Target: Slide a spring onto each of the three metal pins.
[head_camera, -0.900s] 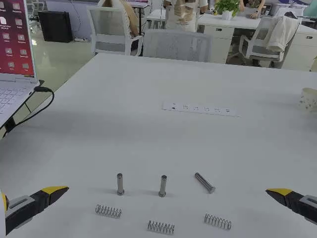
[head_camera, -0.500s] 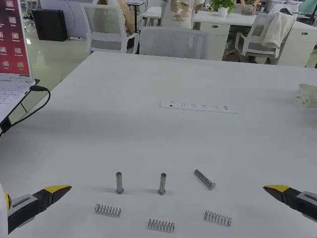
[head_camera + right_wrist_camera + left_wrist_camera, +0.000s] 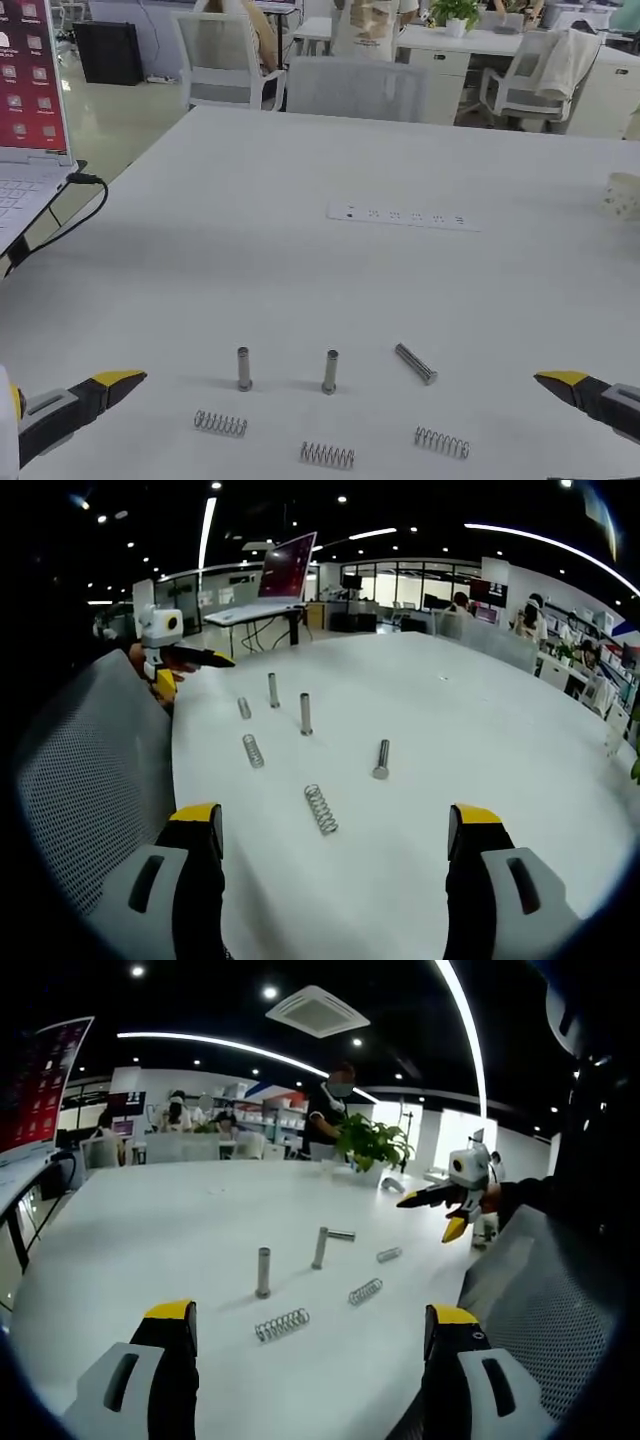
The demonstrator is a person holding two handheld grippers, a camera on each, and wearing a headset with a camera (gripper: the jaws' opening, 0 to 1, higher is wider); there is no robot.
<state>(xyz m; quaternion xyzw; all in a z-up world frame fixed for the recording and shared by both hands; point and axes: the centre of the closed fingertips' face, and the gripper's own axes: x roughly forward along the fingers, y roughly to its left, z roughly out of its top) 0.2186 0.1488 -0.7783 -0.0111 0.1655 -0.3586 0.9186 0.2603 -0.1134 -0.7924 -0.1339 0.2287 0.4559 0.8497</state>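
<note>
Pins (image 3: 330, 371) bare, springs (image 3: 327, 455) loose on the tabletop (image 3: 300, 280).
Head view: two pins are standing, one lying, springs before them, left tool (image 3: 120, 380) and right tool (image 3: 562, 380) flanking. Left gripper view: its jaws are gaping apart. Right gripper view: likewise apart.

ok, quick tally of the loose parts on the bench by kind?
Metal pins: 3 (two upright, one lying flat)
Springs: 3 (all lying flat)
Total: 6

No text or numbers can be read; the icons on the laptop screen (image 3: 30, 90) are too blurred
</note>
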